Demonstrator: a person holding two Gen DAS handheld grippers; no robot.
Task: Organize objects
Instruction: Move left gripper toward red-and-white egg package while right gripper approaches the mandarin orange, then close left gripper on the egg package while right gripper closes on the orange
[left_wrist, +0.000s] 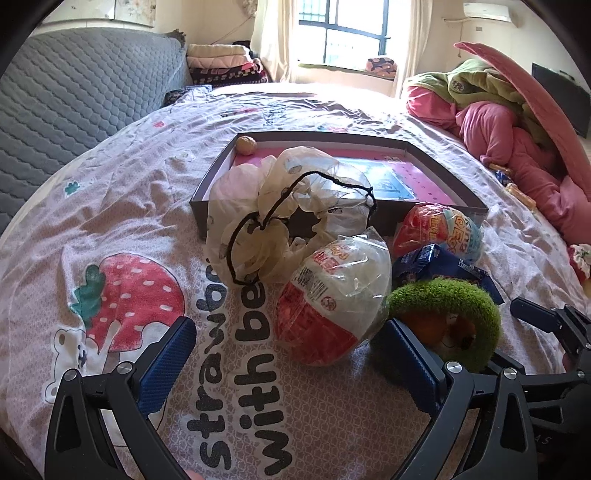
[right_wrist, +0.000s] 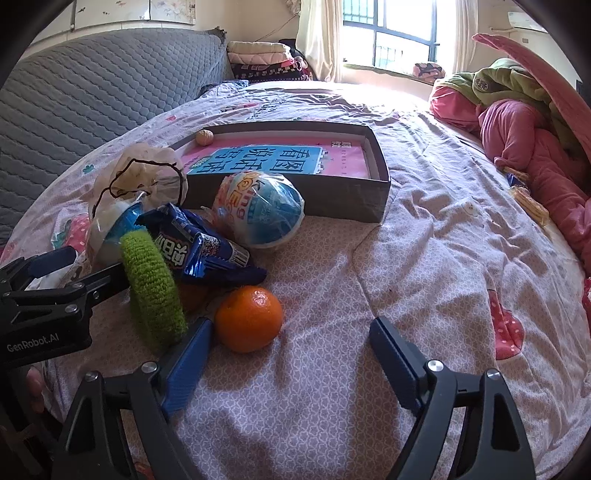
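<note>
Left wrist: left gripper (left_wrist: 288, 365) spread wide, low over the bed (left_wrist: 332, 424), red egg (left_wrist: 328, 306) between its fingers, green ring (left_wrist: 443, 317) against the right finger. Right wrist: right gripper (right_wrist: 291, 358) spread, orange (right_wrist: 248, 319) touching its left finger. Box (right_wrist: 295, 199) beyond.

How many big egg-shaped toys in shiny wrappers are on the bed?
2. The red and white egg lies nearest the left claw, beside the crinkly bag. The blue egg leans against the grey box. More could hide behind the bag.
</note>
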